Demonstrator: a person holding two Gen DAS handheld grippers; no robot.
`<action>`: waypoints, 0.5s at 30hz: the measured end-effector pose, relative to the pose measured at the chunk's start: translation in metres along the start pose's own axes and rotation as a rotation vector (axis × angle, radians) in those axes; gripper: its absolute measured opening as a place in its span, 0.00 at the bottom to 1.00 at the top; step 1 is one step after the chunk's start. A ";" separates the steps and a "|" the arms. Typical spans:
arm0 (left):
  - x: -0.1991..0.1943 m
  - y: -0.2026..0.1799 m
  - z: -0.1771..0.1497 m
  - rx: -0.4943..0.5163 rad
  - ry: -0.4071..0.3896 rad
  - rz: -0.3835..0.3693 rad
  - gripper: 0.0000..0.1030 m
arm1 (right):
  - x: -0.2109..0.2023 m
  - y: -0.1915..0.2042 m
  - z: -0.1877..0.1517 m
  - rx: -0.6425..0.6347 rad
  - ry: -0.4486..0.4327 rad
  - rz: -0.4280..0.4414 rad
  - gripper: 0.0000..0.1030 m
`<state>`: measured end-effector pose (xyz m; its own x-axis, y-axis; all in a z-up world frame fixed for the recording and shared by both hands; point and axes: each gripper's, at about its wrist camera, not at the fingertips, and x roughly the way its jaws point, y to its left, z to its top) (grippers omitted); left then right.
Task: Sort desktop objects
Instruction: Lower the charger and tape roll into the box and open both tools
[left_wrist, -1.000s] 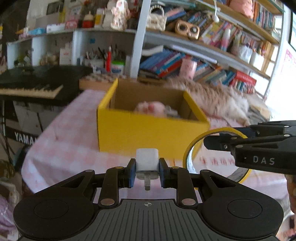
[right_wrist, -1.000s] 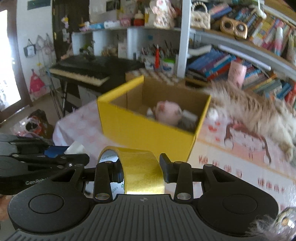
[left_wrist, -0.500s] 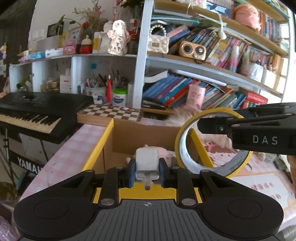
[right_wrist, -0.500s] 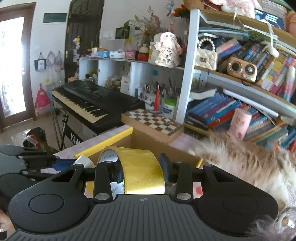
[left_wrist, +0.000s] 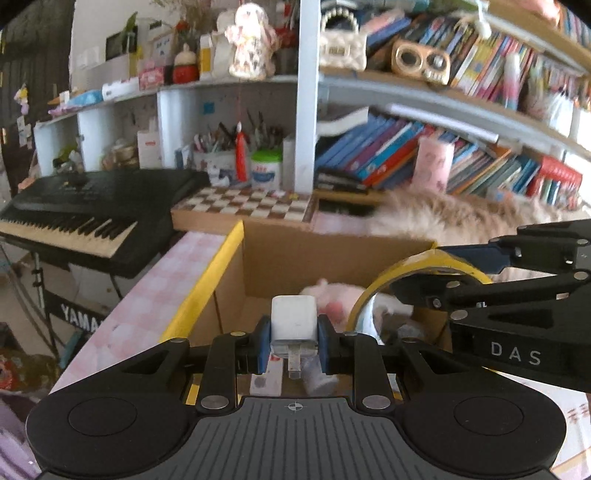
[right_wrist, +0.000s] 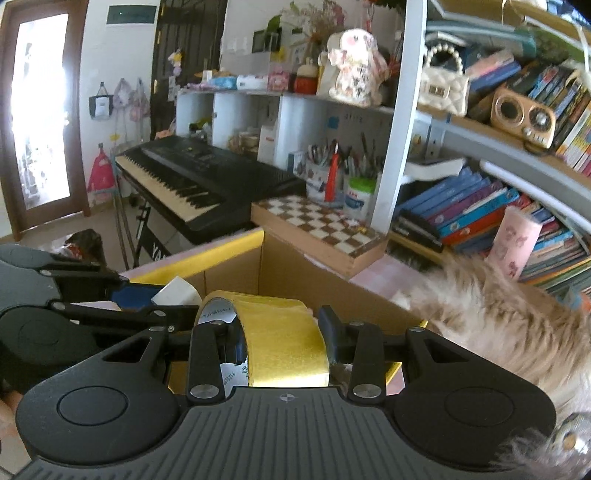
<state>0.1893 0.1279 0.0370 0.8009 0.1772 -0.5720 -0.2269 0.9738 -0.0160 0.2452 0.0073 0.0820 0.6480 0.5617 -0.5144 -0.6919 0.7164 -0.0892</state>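
Observation:
My left gripper is shut on a white charger plug, held over the open yellow cardboard box. My right gripper is shut on a roll of yellow tape, also over the box. The tape roll and the right gripper show in the left wrist view at the right. The charger and left gripper show at the left of the right wrist view. A pink plush toy lies inside the box.
A fluffy cat lies right of the box on the pink checked tablecloth. A chessboard, a black keyboard and bookshelves stand behind.
Both grippers have moved forward from in front of the box to above its open top, each still holding its object.

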 end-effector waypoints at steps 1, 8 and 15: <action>0.003 -0.001 0.000 0.004 0.012 0.007 0.23 | 0.004 -0.002 -0.002 0.003 0.007 0.005 0.33; 0.021 -0.011 -0.004 0.052 0.074 0.045 0.23 | 0.030 -0.011 -0.018 0.002 0.081 0.049 0.34; 0.037 -0.017 -0.006 0.073 0.122 0.066 0.23 | 0.046 -0.018 -0.027 -0.010 0.130 0.082 0.34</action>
<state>0.2193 0.1166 0.0111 0.7115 0.2271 -0.6650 -0.2323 0.9691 0.0825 0.2792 0.0095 0.0369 0.5429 0.5598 -0.6260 -0.7444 0.6659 -0.0500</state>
